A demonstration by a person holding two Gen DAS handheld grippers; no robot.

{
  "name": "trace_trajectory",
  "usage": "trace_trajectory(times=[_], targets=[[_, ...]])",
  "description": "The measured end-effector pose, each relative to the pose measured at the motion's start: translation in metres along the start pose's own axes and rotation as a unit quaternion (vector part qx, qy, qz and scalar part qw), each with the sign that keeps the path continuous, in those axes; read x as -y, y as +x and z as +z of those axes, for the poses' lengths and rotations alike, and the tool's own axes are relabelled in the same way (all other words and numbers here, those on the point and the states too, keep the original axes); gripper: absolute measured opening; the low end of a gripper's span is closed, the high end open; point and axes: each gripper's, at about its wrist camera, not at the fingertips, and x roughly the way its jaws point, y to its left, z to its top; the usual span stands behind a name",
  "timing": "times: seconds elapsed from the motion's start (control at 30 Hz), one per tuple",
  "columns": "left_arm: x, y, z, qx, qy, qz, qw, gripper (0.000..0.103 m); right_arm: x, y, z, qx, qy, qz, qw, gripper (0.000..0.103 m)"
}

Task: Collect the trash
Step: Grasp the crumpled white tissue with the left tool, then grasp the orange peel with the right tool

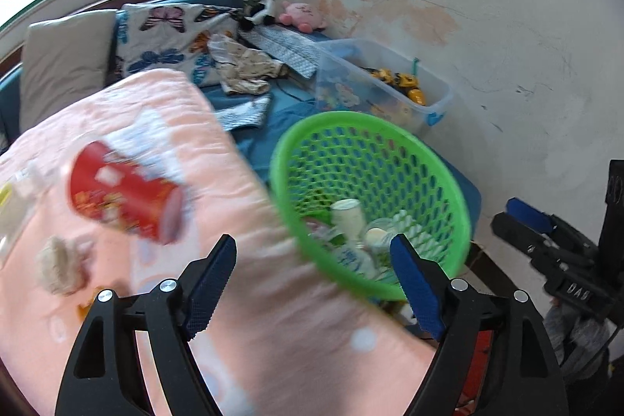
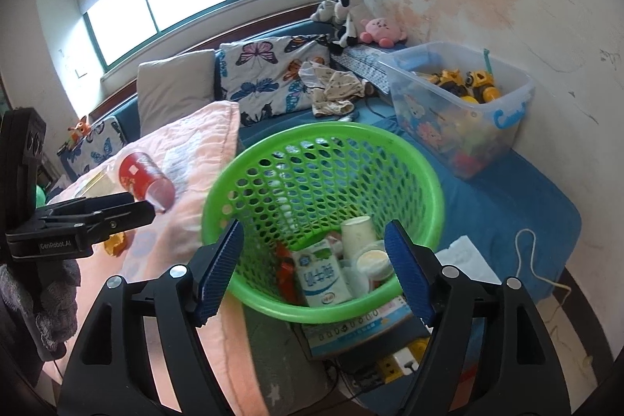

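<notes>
On the pink blanket (image 1: pixel 128 299) lies a red can (image 1: pixel 124 192) on its side, left of the green basket (image 2: pixel 413 174) holding a milk carton (image 2: pixel 323 275) and paper cup (image 2: pixel 358 232). Both the left gripper (image 1: pixel 312 283) and right gripper (image 2: pixel 314 269) stand spread, pinching nothing.

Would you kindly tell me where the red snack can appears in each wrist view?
Left wrist: red snack can lies left of centre on the pink blanket.
Right wrist: red snack can at middle left.
Shared landmark: green basket, right of it in both.
</notes>
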Motion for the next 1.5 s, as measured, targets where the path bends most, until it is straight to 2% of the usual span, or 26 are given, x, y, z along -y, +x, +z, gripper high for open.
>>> trace_trajectory(times=[0.27,0.4,0.53,0.7,1.0,1.07,1.2,1.27,1.5], targets=[[-0.066,-0.025,-0.018,0.011,-0.050,0.071,0.9962,0.078,-0.028,0.006,0.004,-0.002,-0.020,0.021,1.000,0.077],[-0.103,-0.034,-0.025,0.020,-0.078,0.130,0.9882,0.078,-0.041,0.012,0.005,-0.009,-0.031,0.031,0.999,0.077],[-0.141,-0.038,-0.030,0.018,-0.128,0.166,0.9777,0.078,-0.057,0.019,0.004,-0.015,-0.042,0.043,0.998,0.077],[-0.178,-0.028,-0.031,0.002,-0.177,0.171,0.9693,0.078,-0.079,0.028,0.002,-0.025,-0.057,0.060,0.996,0.077],[-0.201,0.001,-0.031,-0.025,-0.216,0.151,0.9644,0.078,-0.118,0.046,0.000,-0.043,-0.089,0.088,0.991,0.077],[-0.208,0.005,-0.031,-0.027,-0.227,0.144,0.9629,0.072,-0.125,0.050,-0.001,-0.049,-0.095,0.095,0.990,0.077],[-0.216,0.008,-0.034,-0.027,-0.241,0.115,0.9632,0.053,-0.143,0.059,-0.004,-0.062,-0.112,0.107,0.986,0.077],[-0.217,0.006,-0.035,-0.021,-0.240,0.109,0.9644,0.049,-0.155,0.065,-0.007,-0.069,-0.123,0.115,0.983,0.077],[-0.221,-0.020,-0.037,0.002,-0.241,0.107,0.9647,0.046,-0.193,0.082,-0.013,-0.089,-0.157,0.141,0.973,0.077]])
